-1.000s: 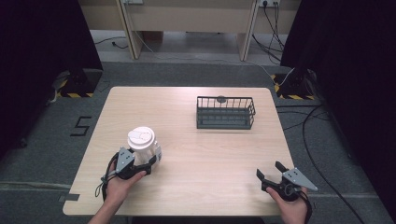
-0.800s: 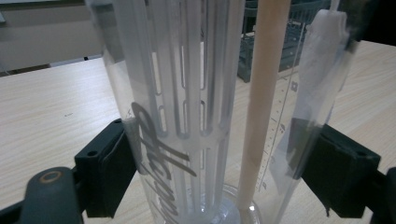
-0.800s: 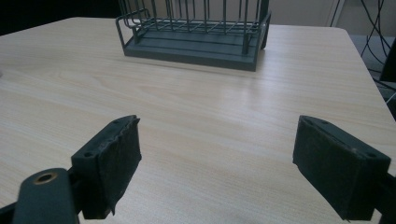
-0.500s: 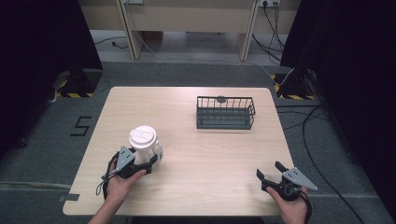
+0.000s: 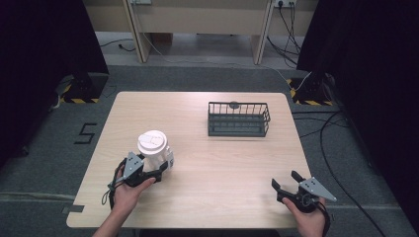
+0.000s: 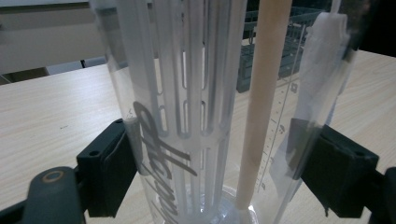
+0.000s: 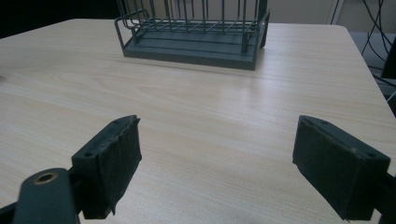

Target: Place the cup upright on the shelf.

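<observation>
A clear plastic jug (image 5: 154,149) with a white lid stands upright on the wooden table (image 5: 222,168) at the front left. My left gripper (image 5: 161,167) is shut on its lower part. In the left gripper view the jug (image 6: 205,93) shows a slotted inner tube and printed lettering, and both pads (image 6: 112,172) press against its wall. At the front right, just above the table, my right gripper (image 5: 284,178) is held open with nothing between its fingers (image 7: 116,163).
A dark wire basket (image 5: 238,120) stands at the back right of the table, ahead of the right gripper (image 7: 231,168). The basket (image 7: 191,32) looks empty. Cables lie on the grey floor to the right of the table.
</observation>
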Tool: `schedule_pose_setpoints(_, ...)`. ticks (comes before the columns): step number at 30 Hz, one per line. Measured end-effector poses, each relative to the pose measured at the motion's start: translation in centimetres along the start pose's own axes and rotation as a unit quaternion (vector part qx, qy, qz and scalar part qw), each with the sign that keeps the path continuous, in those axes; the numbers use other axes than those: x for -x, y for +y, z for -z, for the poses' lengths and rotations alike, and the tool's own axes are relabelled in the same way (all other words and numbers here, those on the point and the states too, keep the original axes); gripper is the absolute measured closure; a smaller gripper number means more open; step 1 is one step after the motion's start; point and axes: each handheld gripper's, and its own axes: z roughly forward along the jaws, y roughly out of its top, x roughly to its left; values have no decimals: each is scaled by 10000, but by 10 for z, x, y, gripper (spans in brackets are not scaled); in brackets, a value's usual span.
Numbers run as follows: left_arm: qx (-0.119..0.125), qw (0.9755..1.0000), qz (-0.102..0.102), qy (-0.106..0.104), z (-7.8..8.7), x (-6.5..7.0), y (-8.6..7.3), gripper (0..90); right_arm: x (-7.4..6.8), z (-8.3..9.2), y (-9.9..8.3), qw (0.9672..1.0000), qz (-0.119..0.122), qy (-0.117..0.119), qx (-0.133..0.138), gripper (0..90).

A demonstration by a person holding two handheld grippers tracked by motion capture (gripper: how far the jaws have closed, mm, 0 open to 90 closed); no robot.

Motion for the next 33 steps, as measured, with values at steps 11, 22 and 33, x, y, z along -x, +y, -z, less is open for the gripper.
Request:
schedule_pose_setpoints(11,80,9999,44,-54,-7,2,13,178,1,0,0,10000,-21,8,-7,161)
schedule_pose_setpoints(22,194,9998,35,-92,-16,4,30,178,1,0,0,10000,-29,4,1,164)
schedule_pose_setpoints(33,271,9995,-18,-161,-28,9,44,178,1,0,0,10000,-41,21,-1,166)
